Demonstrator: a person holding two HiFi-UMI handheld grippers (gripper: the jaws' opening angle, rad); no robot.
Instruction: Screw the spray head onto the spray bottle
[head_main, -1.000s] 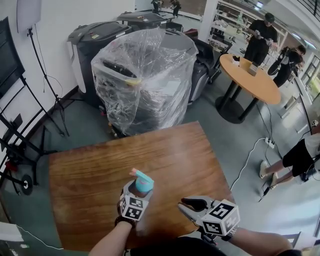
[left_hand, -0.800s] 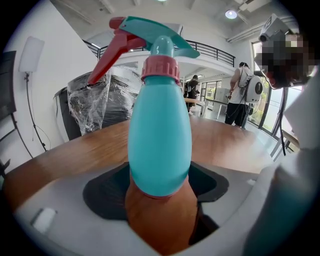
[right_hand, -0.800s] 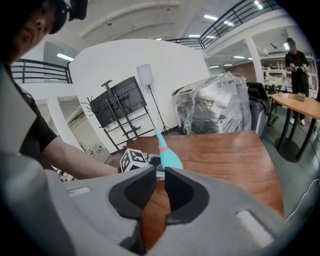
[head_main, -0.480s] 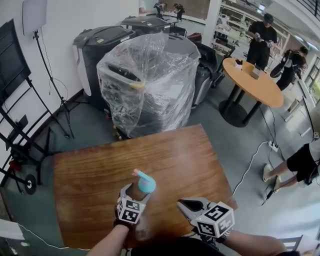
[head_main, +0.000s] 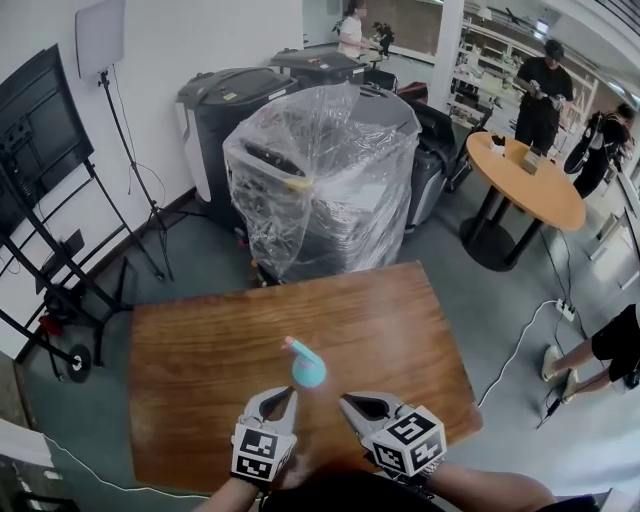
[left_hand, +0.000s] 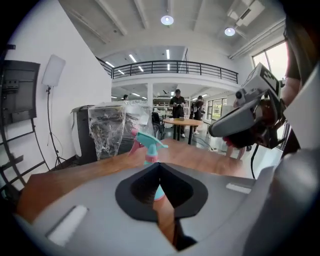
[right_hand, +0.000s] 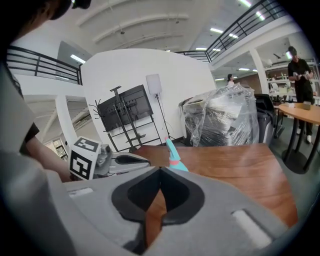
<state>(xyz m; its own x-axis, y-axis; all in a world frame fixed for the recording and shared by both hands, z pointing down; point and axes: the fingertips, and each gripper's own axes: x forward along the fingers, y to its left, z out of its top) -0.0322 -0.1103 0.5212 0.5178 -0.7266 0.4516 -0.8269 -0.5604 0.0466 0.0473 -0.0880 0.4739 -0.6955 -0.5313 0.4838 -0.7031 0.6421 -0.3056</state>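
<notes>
The spray bottle stands free on the wooden table (head_main: 200, 340), and its teal spray head (head_main: 308, 370) with a pink nozzle points up and left. Its body is hard to make out. My left gripper (head_main: 284, 393) sits just short of the bottle on the near left. Its jaws have just closed with nothing between them. In the left gripper view the spray head (left_hand: 147, 145) rises beyond the shut jaws of the left gripper (left_hand: 159, 166). My right gripper (head_main: 348, 401) is shut and empty at the bottle's near right. The right gripper view shows the spray head (right_hand: 173, 155) ahead and the left gripper (right_hand: 125, 160) beside it.
Beyond the table's far edge stand a plastic-wrapped stack (head_main: 320, 170) and black bins (head_main: 230, 100). A round orange table (head_main: 540, 170) with people near it is at the back right. A TV stand (head_main: 40, 150) and a light stand are on the left. A person's legs (head_main: 600, 345) are at the right.
The left gripper has let go of the bottle, drawn back toward me and shut. The bottle now stands alone. The right gripper has closed and moved a little left.
</notes>
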